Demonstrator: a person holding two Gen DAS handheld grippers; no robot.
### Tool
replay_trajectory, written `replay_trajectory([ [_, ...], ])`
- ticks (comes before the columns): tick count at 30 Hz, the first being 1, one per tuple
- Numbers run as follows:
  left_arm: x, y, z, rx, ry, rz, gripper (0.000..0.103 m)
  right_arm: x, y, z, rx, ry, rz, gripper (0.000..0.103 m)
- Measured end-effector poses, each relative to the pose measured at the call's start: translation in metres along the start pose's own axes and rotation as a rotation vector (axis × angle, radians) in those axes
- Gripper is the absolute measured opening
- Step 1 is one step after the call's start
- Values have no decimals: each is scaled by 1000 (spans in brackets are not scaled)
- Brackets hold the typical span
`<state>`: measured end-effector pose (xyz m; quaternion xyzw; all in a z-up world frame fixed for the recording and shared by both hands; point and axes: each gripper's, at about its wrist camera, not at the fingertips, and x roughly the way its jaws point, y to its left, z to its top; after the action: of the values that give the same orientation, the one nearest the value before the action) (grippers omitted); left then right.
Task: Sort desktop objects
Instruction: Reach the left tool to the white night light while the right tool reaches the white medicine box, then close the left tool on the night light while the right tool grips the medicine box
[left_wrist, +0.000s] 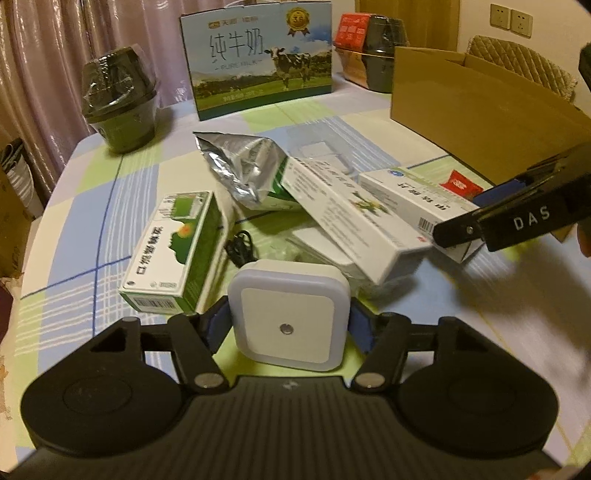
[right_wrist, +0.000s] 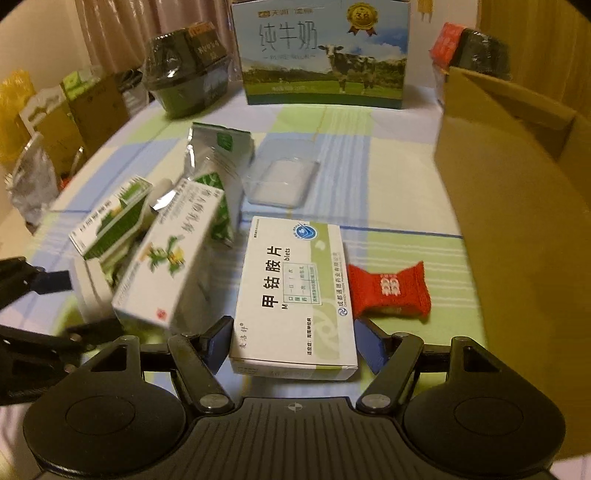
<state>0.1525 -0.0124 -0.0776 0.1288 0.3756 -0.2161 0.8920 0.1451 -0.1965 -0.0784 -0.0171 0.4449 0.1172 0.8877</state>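
Background items, tabletop and room
Checked tablecloth (left_wrist: 92, 221); pink curtain (left_wrist: 48, 55); wall sockets (left_wrist: 511, 18); quilted chair back (left_wrist: 517, 59); stacked cartons (right_wrist: 66, 110) off table's edge.

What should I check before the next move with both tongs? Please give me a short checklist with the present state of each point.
1. Left tongs hold the white night light: ok, both blue pads touch its sides.
2. Right tongs hold the white medicine box: cannot tell; the pads stand beside its near end, but contact is not clear.
3. Red candy packet is free of the right tongs: ok, it lies just beyond the right pad, apart from it.
4. Cardboard box is open to receive things: ok, its flap stands up; inside is hidden.
5. Pile of boxes beside the night light is stable: not ok, they lean on each other.
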Motion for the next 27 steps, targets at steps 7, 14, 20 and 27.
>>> replay_trajectory([
  [7, -5, -10, -5, 20, 10, -18, 62, -2, -2, -13, 7, 14, -14, 68],
  [14, 0, -4, -6, -7, 3, -13, 75, 0, -5, -13, 23, 7, -19, 76],
  [20, 1, -6, -5, 4, 8, -25, 67, 6, -4, -12, 27, 15, -5, 77],
  [27, -1, -10, -5, 19, 11, -31, 62, 14, -3, -8, 31, 16, -9, 77],
])
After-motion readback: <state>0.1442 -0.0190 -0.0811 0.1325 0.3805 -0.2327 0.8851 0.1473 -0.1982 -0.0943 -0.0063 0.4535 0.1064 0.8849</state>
